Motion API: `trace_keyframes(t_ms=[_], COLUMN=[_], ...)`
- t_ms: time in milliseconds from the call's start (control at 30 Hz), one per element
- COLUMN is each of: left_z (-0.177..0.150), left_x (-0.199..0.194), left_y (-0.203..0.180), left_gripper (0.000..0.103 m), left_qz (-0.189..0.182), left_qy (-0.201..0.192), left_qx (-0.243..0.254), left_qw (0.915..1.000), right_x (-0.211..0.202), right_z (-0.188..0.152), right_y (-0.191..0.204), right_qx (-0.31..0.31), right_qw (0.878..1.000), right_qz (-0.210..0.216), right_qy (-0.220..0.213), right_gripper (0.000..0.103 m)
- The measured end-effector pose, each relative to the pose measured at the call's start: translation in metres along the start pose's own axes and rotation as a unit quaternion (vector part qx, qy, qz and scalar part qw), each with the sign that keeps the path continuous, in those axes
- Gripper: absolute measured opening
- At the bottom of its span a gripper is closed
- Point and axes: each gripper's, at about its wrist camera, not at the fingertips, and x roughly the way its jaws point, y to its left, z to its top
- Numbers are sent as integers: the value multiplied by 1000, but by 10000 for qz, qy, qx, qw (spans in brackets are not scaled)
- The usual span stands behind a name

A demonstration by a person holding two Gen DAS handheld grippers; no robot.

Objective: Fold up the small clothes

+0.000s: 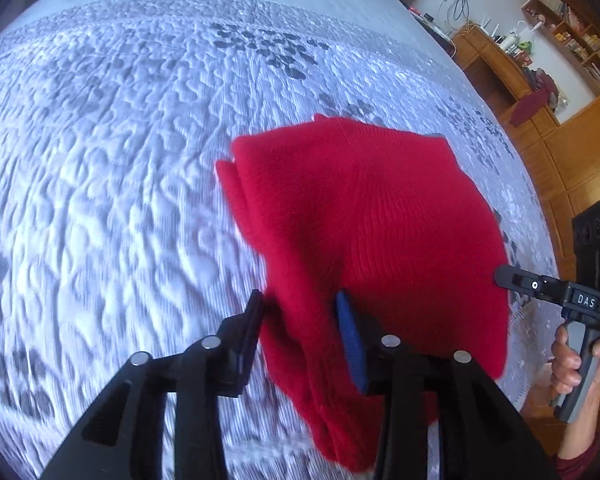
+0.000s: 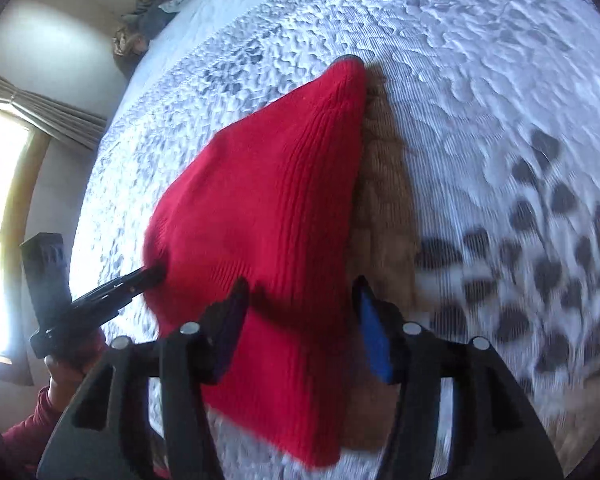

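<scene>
A red knit garment (image 1: pixel 372 232) lies folded on the white quilted bed (image 1: pixel 120 160). In the left wrist view my left gripper (image 1: pixel 300 312) is open, its fingers on either side of the garment's near edge. My right gripper (image 1: pixel 504 274) touches the garment's right edge there; its jaw state is unclear from that view. In the right wrist view the red garment (image 2: pixel 268 208) spreads ahead of my right gripper (image 2: pixel 300 292), which is open around the near edge. My left gripper (image 2: pixel 152 274) shows at the garment's left side.
A brown ribbed cloth (image 2: pixel 384 200) lies beside and under the red garment. Wooden shelves and a desk (image 1: pixel 532 72) stand beyond the bed's right edge. A curtained window (image 2: pixel 4 200) is at the left. Crumpled clothes (image 2: pixel 152 4) lie at the far end.
</scene>
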Motion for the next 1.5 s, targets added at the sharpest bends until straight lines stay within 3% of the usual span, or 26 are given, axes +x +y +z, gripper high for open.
trace_keyframes(t_ms=[67,200,267,333,400,467,500,667,767,833,867,967,1033,1200,1500], left_z=[-19,-50,-58,-63,-65,-68,-70,-83,-86,-86,-86,-93,-96,-112,-137], left_x=[-6,-6,2,3,1,0,0,7,7,2,-2,-21,-31,-60,-112], left_y=[-4,-8,-8,-10,-13,-18,-19,-30,-34,-34,-34,-34,-37,-49,-66], left_gripper=[53,55,53,46,40,36,36,36,37,39,46,53,59,68,75], left_qz=[21,83,31,27,6,0,28,294,368,392,463,636,751,1132,1430], left_qy=[-3,68,231,186,214,266,286,174,102,79,58,-37,-136,-353,-739], left_qx=[45,18,-106,-221,-246,-250,-222,-58,77,123,110,-7,-32,75,93], left_qw=[10000,9999,9997,9996,9995,9993,9993,9994,9992,9991,9989,9980,9971,9929,9869], right_x=[-5,-8,-2,1,-3,-11,-14,11,12,3,-2,-22,-36,-54,-78], right_z=[-16,-51,-62,-65,-65,-66,-66,-68,-69,-75,-78,-98,-108,-133,-159], right_y=[1,-2,-3,-3,-3,-4,-2,-2,5,12,16,29,37,65,97], right_qx=[32,212,291,333,336,383,328,183,131,83,31,-149,-239,-489,-627], right_qw=[10000,9993,9986,9983,9983,9983,9980,9944,9943,9939,9929,9859,9837,9819,9781], right_qz=[-19,156,126,31,-8,-113,-364,-861,-980,-1086,-1190,-1649,-1736,-1754,-1870], right_qy=[58,249,417,481,469,419,399,579,407,174,65,-242,-410,-519,-669], right_gripper=[59,60,54,26,18,15,14,15,21,35,38,53,67,73,85])
